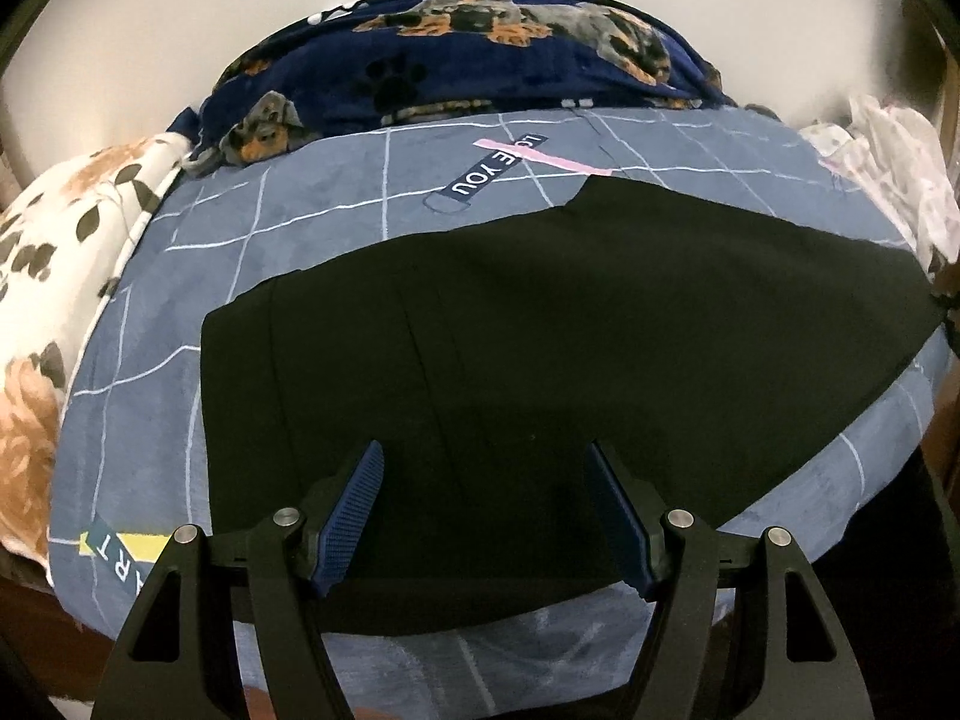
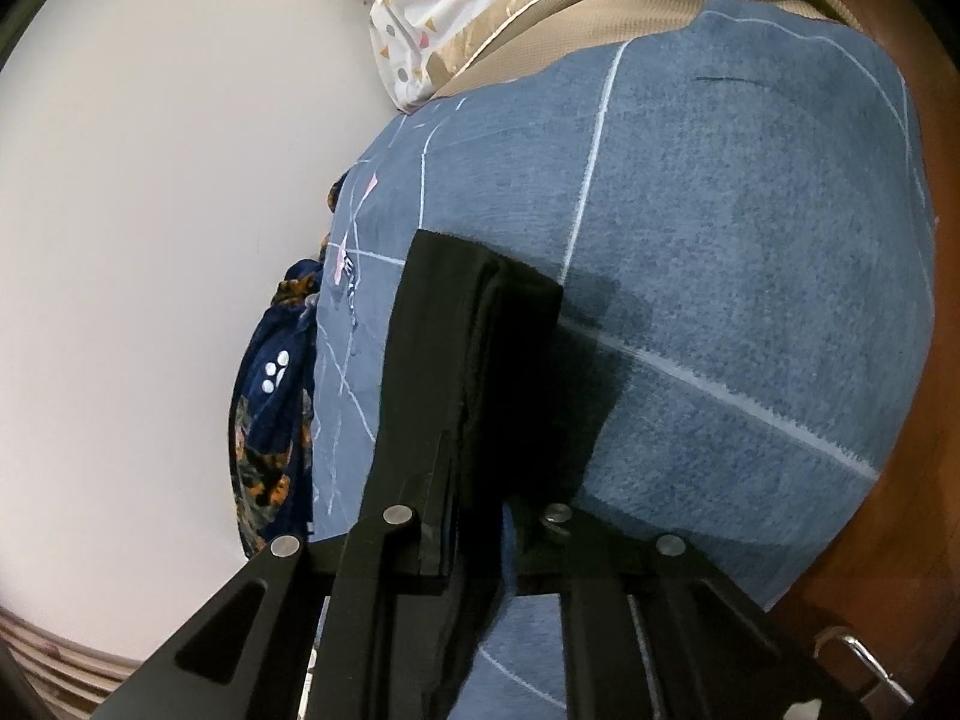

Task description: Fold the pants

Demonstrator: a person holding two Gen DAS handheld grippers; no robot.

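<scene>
- Left gripper (image 1: 486, 516) hangs with its blue-padded jaws spread apart over the near edge of the pants (image 1: 540, 348); nothing sits between the pads, so I log it as released.
- Right gripper (image 2: 474, 516) is clenched on black cloth: in its own view a stack of layered edges of the pants (image 2: 480, 360) rises straight out from between the jaws, lifted off the bed.
- Pants lie flat on the blue grid bedsheet (image 1: 336, 222), already doubled leg on leg by the look of them. In the left view the long axis runs left to right, with the squarer end at left and the cloth trailing off towards the right edge.
- Which end the right gripper holds I cannot tell from its view; I judge it the far-right end.
- Key relation for the coming move, as I judge it: the held end must travel along that long axis towards the left gripper, which is the nearer one to the resting end and could pin it.
- Risk: the thick stack may slip from the narrow clamp.
- Around: a navy dog-print blanket (image 1: 480, 54) at the far edge, a floral cover (image 1: 66, 240) at left, a pale patterned cloth (image 2: 444, 6) by the wall.
</scene>
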